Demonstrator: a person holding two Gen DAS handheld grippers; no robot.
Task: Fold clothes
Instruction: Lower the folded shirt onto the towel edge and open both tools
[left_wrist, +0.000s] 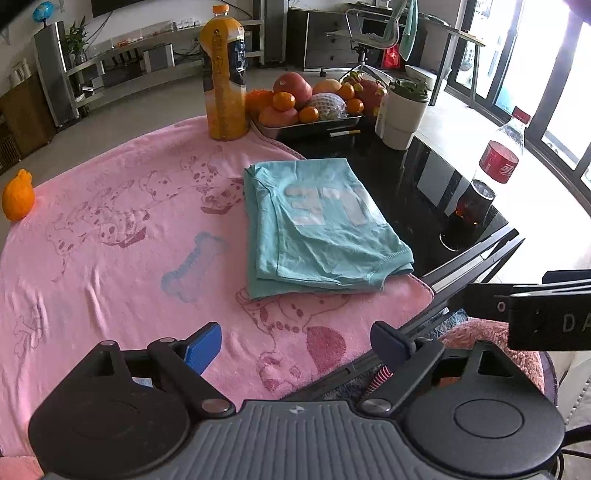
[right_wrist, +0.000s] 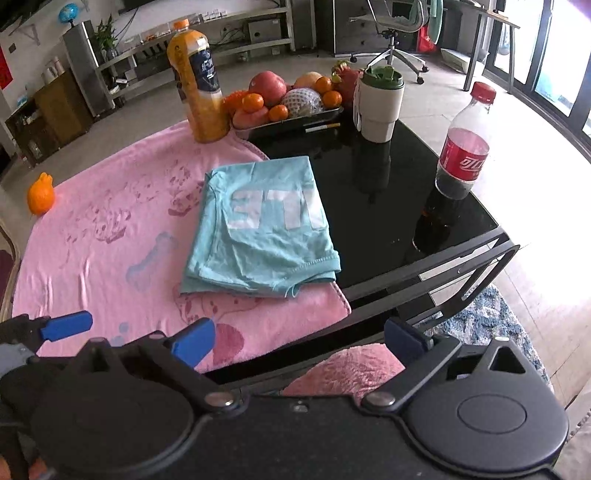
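Observation:
A light teal T-shirt (left_wrist: 317, 225) with white letters lies folded into a rectangle on the right part of a pink towel (left_wrist: 110, 229), its far corner on the black glass table (left_wrist: 417, 184). It also shows in the right wrist view (right_wrist: 262, 225), on the towel (right_wrist: 110, 236). My left gripper (left_wrist: 295, 343) is open and empty, held back near the table's front edge, well short of the shirt. My right gripper (right_wrist: 299, 339) is open and empty, also near the front edge. A blue finger of the left gripper (right_wrist: 66, 325) shows at the left of the right wrist view.
An orange juice bottle (left_wrist: 223, 74), a tray of fruit (left_wrist: 314, 99), a white cup (left_wrist: 402, 110) and a pen (left_wrist: 343, 133) stand at the back. A cola bottle (left_wrist: 495, 173) stands at the right. A small orange fruit (left_wrist: 17, 199) sits at the towel's left edge.

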